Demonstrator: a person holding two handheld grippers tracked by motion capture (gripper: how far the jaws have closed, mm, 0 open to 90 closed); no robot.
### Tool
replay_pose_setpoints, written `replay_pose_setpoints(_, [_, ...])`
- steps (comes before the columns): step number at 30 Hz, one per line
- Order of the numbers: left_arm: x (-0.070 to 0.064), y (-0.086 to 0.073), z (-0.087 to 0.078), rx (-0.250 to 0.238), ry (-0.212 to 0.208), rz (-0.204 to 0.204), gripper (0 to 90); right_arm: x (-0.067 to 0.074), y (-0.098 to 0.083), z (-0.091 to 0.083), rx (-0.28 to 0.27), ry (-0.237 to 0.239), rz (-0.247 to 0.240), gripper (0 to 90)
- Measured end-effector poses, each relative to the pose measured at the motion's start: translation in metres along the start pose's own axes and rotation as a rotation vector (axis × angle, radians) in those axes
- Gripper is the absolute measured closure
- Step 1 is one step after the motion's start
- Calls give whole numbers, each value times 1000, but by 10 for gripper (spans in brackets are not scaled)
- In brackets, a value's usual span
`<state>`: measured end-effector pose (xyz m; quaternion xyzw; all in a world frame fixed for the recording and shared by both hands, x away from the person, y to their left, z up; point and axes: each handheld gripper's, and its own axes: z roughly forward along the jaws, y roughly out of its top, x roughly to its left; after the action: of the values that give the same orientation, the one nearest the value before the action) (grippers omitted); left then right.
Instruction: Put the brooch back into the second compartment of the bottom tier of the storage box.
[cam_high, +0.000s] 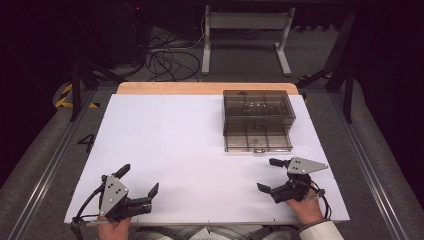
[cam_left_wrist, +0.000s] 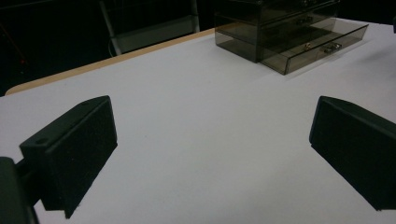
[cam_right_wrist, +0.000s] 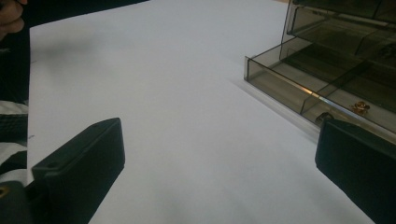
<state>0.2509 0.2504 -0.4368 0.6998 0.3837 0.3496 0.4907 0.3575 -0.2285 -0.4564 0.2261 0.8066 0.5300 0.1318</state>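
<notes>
On the white worktop (cam_high: 190, 150) a smoked, see-through drawer box (cam_high: 258, 120) stood toward the far right, with its bottom drawer (cam_high: 258, 141) pulled partway out toward the person. A small gold-coloured item (cam_right_wrist: 360, 108) lay inside that open drawer, near its front wall; what exactly it was could not be told.

The right tool (cam_high: 272, 175) hovered just in front of the open drawer, close to its small front knob (cam_high: 258, 150) but not touching it. Its jaws stood wide apart and held nothing. In the right gripper view the drawer's front corner sat just beyond the right-hand jaw.

The left tool (cam_high: 140, 179) rested low at the near left of the worktop, well apart from the box. Its jaws were likewise spread wide and empty, pointing across the bare white surface toward the box.

Judged from this, the work centred on the drawer and stood at an early or in-between point: the drawer was already out, yet nothing was gripped. What remained seemed to be either taking the small item from the drawer or pushing the drawer shut, most likely with the right tool, since it was the nearer one.
</notes>
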Motion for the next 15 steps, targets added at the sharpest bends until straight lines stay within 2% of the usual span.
replay_pose_setpoints(8, [0, -1, 2, 5, -3, 0, 17, 5, -7, 6, 41, 4, 12, 20])
replay_pose_setpoints(15, [0, -2, 6, 10, -5, 5, 17, 6, -6, 12, 40, -1, 1, 23])
